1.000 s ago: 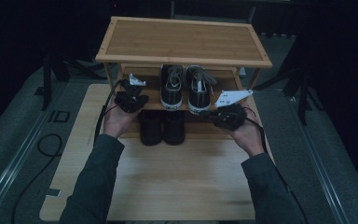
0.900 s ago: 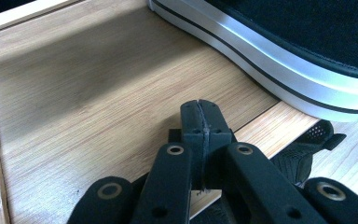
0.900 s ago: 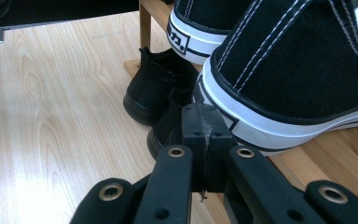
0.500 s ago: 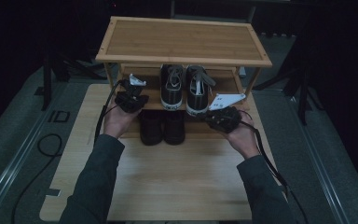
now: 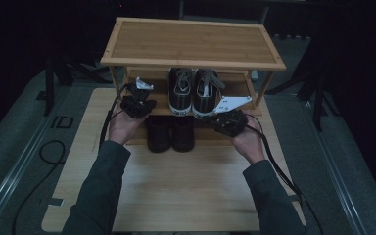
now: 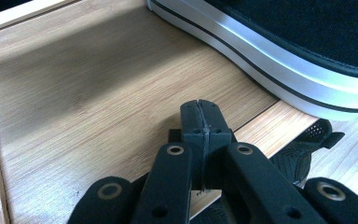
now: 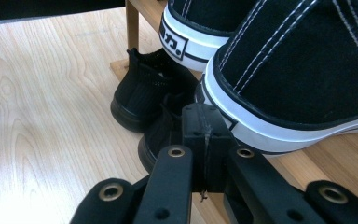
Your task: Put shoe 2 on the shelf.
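**Inspector A:** What was obscured at the wooden rack (image 5: 191,46)?

**Inspector B:** Its top board hid the toes of the two black-and-white sneakers (image 5: 193,93) on the lower shelf. The two black shoes (image 5: 170,133) below that shelf were dark, with little detail legible.

**Inspector A:** The hands?

**Inspector B:** Both forearms reached forward to the shelf's front edge. The left gripper (image 5: 138,100) sat left of the sneakers, jaws pressed together on nothing. The right gripper (image 5: 227,120) sat at the right sneaker's heel, jaws likewise together and empty, whether touching it I could not tell
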### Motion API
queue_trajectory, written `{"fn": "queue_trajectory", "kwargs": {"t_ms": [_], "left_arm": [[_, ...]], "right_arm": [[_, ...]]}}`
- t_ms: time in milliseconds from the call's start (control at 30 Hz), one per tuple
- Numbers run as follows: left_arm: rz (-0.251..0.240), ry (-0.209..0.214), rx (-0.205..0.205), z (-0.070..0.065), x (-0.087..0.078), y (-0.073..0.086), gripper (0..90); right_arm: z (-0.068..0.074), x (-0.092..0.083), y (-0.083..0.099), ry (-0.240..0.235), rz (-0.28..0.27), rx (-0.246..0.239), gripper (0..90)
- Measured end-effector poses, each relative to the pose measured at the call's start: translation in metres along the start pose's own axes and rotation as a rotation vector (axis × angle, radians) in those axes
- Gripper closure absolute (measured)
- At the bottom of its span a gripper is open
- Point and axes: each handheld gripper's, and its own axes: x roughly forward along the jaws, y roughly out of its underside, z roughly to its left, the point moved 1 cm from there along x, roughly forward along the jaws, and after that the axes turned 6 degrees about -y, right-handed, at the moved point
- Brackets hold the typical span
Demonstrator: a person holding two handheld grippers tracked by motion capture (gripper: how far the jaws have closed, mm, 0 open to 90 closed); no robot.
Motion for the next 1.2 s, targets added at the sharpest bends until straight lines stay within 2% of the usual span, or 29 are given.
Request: {"fn": "queue_trajectory", "kwargs": {"t_ms": [267,433,667,933,1200], "left_arm": [[0.0,-0.001,0.0,0.0,0.0,0.0,90.0],[0.0,0.001,-0.001,0.0,0.0,0.0,90.0],[-0.002,0.0,-0.002,0.0,0.0,0.0,90.0],[-0.007,0.017,-0.017,0.003,0.0,0.001,90.0],[-0.011,0.006,-0.02,0.001,0.0,0.001,90.0]], "right_arm": [[0.0,0.003,-0.002,0.015,0.014,-0.017,90.0],[-0.002,0.007,0.0,0.039,0.023,-0.003,90.0],[-0.003,0.01,-0.001,0.03,0.011,0.0,90.0],[-0.006,0.002,0.003,-0.001,0.012,0.009,90.0],[-0.011,-0.009,0.018,0.004,0.052,0.024,89.9]]}}
